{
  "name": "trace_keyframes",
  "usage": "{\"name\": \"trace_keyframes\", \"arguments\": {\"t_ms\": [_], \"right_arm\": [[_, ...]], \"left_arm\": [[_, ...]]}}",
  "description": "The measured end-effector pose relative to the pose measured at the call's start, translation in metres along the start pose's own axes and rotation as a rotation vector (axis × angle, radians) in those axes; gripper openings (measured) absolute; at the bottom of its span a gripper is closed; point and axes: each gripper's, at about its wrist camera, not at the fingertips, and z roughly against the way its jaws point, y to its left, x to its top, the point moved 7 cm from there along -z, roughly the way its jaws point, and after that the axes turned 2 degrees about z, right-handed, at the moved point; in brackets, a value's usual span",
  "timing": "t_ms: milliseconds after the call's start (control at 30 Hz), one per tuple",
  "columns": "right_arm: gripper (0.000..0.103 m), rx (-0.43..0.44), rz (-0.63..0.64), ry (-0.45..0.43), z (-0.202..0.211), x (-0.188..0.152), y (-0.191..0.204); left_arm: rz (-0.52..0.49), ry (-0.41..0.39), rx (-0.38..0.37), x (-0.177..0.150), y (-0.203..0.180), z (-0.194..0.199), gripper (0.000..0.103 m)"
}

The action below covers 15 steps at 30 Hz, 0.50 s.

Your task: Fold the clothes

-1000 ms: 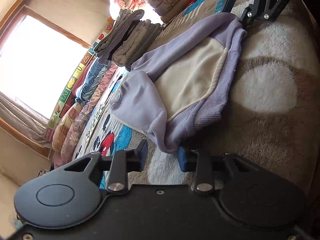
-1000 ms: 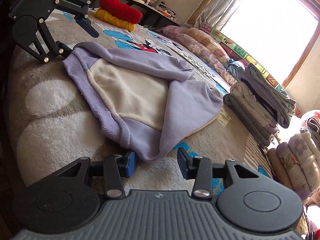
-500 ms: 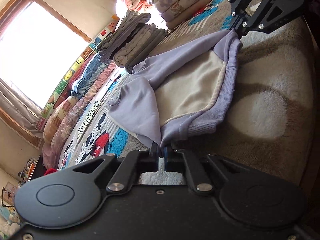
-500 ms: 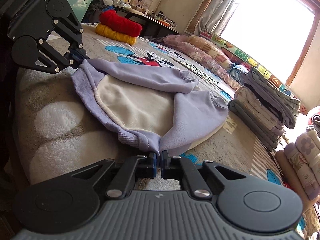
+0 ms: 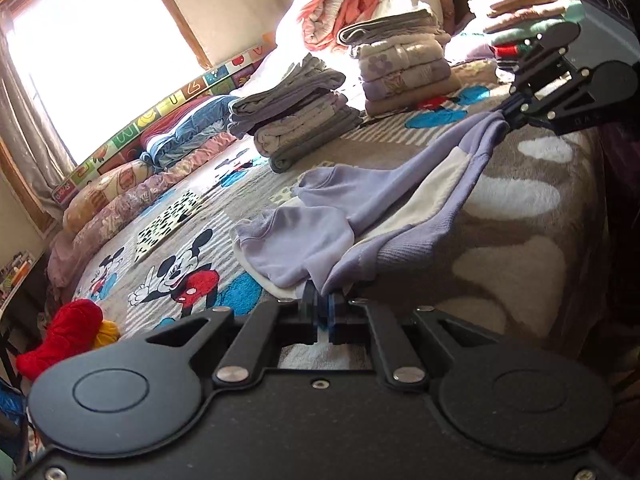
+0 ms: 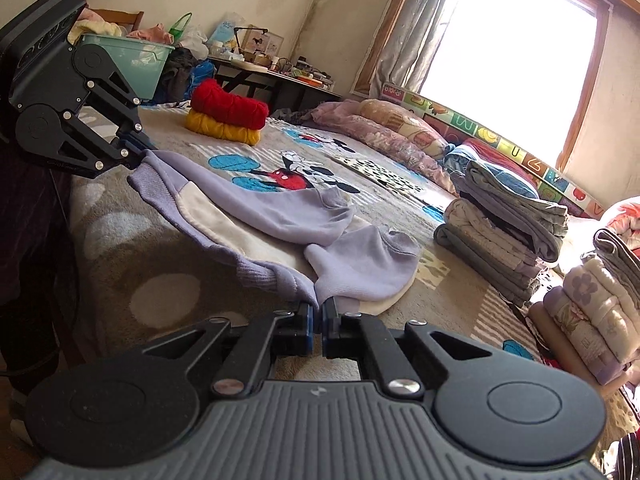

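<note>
A lilac sweatshirt (image 5: 360, 196) with a cream lining lies on a Mickey Mouse blanket (image 5: 176, 276). In the left wrist view my left gripper (image 5: 322, 306) is shut on one corner of the ribbed hem. At the upper right my right gripper (image 5: 509, 114) pinches the other corner. The right wrist view shows the same sweatshirt (image 6: 280, 208): my right gripper (image 6: 318, 314) is shut on its corner, and my left gripper (image 6: 141, 153) grips the far one. The hem hangs stretched between them above the blanket, while the sleeves and body still rest on it.
Two stacks of folded clothes (image 5: 296, 124) (image 5: 404, 72) stand beyond the sweatshirt. A red and a yellow rolled garment (image 6: 226, 116) lie at the far left. Pillows (image 6: 384, 128) line the window side. A teal basket (image 6: 132, 62) and a cluttered table (image 6: 280, 76) stand behind.
Both grippers went from open around the hem corners to shut on them. Both then rose and rolled, lifting the hem off the blanket.
</note>
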Motion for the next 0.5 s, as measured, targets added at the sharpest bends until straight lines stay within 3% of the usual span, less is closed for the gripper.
{"name": "trace_keyframes", "arguments": {"t_ms": [133, 300, 500], "right_arm": [[0.006, 0.031, -0.121, -0.02, -0.01, 0.016, -0.03], [0.006, 0.07, -0.181, -0.005, -0.038, 0.033, -0.064], [0.006, 0.164, -0.31, 0.05, -0.089, 0.042, -0.102]], "left_arm": [[0.128, 0.027, -0.061, 0.02, 0.022, -0.019, 0.003], [0.274, 0.067, -0.128, 0.035, 0.056, -0.051, 0.003], [0.43, 0.164, -0.21, 0.032, 0.096, -0.102, 0.003]]}}
